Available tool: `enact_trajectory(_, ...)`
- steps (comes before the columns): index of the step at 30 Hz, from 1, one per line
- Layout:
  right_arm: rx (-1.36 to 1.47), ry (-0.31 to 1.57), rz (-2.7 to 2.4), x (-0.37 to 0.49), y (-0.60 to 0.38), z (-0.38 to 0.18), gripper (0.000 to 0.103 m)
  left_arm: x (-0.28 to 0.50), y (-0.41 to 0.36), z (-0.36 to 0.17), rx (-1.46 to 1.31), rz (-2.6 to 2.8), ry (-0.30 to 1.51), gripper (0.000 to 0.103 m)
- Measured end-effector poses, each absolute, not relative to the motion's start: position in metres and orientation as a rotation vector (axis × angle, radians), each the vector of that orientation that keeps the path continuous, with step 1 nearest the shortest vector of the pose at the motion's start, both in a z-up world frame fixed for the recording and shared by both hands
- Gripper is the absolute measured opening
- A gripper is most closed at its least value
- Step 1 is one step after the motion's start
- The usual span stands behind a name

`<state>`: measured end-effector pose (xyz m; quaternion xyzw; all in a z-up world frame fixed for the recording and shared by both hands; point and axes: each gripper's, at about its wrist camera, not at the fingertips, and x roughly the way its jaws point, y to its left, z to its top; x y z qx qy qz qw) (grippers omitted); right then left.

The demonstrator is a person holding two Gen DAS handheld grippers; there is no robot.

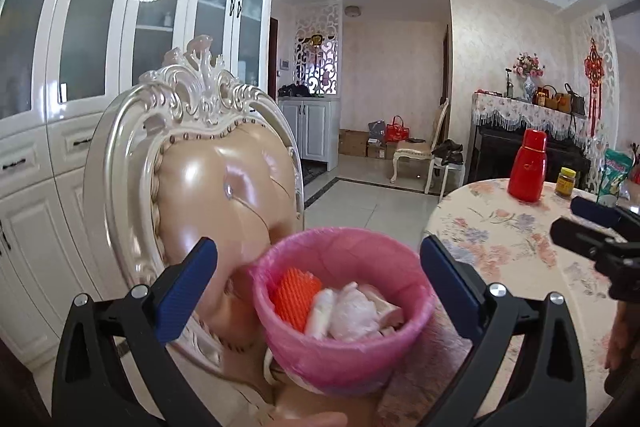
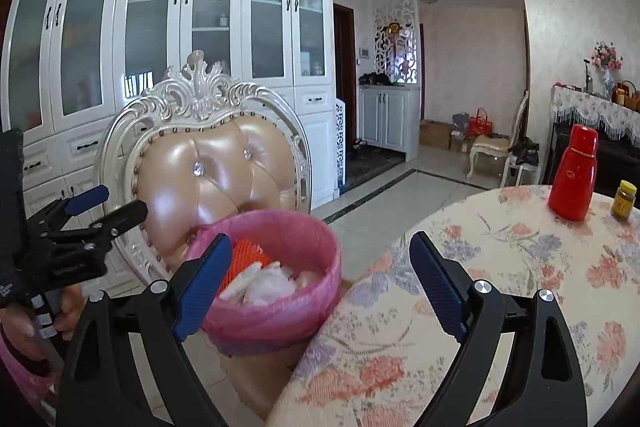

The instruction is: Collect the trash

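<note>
A small bin lined with a pink bag stands on the seat of an ornate chair, next to the table edge. It holds an orange foam net and white crumpled wrappers. My left gripper is open and empty, its blue fingers on either side of the bin above its rim. My right gripper is open and empty, above the gap between the bin and the table. The right gripper also shows in the left wrist view.
A round table with a floral cloth lies to the right, bearing a red thermos, a yellow-lidded jar and a green packet. White glass-door cabinets stand behind the chair. A second chair stands farther back.
</note>
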<state>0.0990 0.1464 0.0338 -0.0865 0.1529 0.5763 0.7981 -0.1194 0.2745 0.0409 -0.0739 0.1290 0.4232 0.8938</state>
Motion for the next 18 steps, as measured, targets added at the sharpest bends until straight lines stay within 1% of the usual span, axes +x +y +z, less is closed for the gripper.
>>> enact_trajectory(11, -0.223, 0.331, 1.269, 0.101, 0.106, 0.015, 0.085, -0.123, 0.214, 0.017, -0.201, 0.916, 0.362, 0.098)
enact_trajectory(18, -0.203, 0.334, 1.276, 0.105, 0.091, 0.012, 0.085, -0.124, 0.181, 0.020, -0.120, 0.979, 0.325, 0.098)
